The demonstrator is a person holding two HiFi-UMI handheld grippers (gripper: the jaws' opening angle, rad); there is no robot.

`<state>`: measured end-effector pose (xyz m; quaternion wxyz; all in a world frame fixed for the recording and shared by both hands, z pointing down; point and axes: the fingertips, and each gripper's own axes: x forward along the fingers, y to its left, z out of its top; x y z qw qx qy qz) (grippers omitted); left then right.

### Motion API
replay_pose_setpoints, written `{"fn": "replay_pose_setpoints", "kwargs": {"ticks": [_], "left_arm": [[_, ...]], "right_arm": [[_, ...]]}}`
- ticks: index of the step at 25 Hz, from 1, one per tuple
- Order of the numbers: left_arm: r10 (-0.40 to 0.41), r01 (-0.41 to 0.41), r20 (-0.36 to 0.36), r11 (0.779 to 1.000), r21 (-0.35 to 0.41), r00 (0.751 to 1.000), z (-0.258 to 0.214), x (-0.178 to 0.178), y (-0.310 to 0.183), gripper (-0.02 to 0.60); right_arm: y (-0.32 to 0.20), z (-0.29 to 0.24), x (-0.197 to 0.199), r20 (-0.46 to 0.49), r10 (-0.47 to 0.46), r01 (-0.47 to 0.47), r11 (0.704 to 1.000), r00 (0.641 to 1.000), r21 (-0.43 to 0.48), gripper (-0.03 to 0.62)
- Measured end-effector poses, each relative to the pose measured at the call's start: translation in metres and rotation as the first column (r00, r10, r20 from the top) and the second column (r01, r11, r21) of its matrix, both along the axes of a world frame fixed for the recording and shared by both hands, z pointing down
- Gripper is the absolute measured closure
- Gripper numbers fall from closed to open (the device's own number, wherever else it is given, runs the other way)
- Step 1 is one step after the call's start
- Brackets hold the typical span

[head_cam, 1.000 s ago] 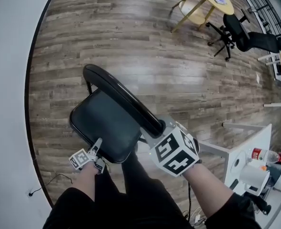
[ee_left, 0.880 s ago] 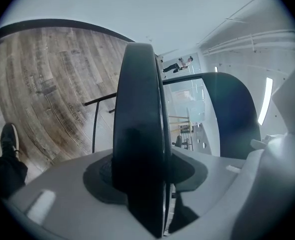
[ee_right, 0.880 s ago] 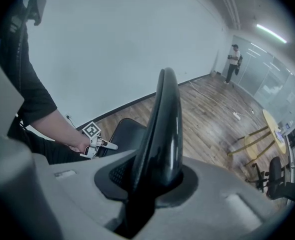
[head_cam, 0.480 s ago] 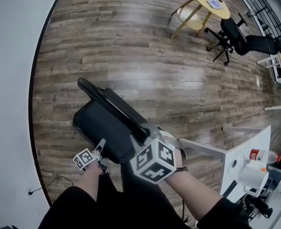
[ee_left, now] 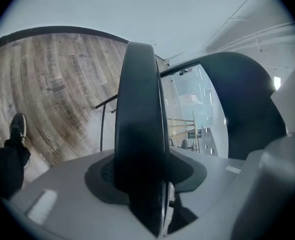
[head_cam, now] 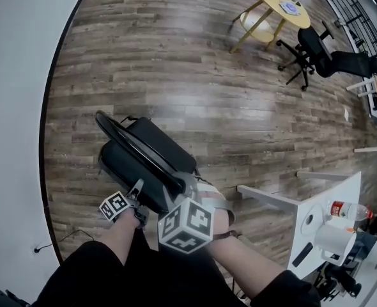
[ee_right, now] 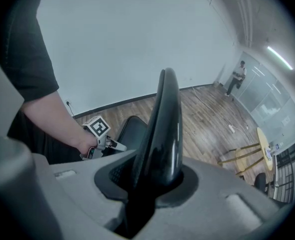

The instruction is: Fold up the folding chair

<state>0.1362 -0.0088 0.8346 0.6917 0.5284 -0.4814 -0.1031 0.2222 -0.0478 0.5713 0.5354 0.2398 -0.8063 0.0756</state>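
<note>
The black folding chair [head_cam: 144, 152] stands on the wood floor just in front of my legs, its backrest [head_cam: 134, 147] leaning close over the padded seat [head_cam: 115, 162]. My left gripper [head_cam: 136, 192] is shut on the near edge of the seat; in the left gripper view that edge [ee_left: 140, 109] fills the gap between the pads of the left gripper [ee_left: 145, 176]. My right gripper [head_cam: 183, 185] is shut on the top rim of the backrest. In the right gripper view the glossy rim [ee_right: 162, 124] runs up out of the right gripper [ee_right: 150, 184], and the left gripper [ee_right: 110, 143] shows lower left.
A pale wall [head_cam: 16, 107] curves along the left. A white table [head_cam: 323, 200] with a bottle [head_cam: 342, 208] stands at the right. Far back are a round yellow table [head_cam: 279, 2] and a black office chair [head_cam: 316, 47]. A person [ee_right: 236, 76] stands far off.
The backrest has swung leftward and down toward the seat, so the chair looks flatter. My right gripper has travelled left with it, closer to my left gripper, which stays on the seat edge.
</note>
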Motion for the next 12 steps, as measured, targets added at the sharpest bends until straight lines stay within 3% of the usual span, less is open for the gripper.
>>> {"fn": "replay_pose_setpoints", "kwargs": {"ticks": [12], "left_arm": [[-0.054, 0.054, -0.004, 0.999, -0.007, 0.999, -0.026, 0.037, -0.014, 0.401]], "right_arm": [[0.034, 0.001, -0.006, -0.040, -0.051, 0.052, 0.998, 0.998, 0.046, 0.513]]}}
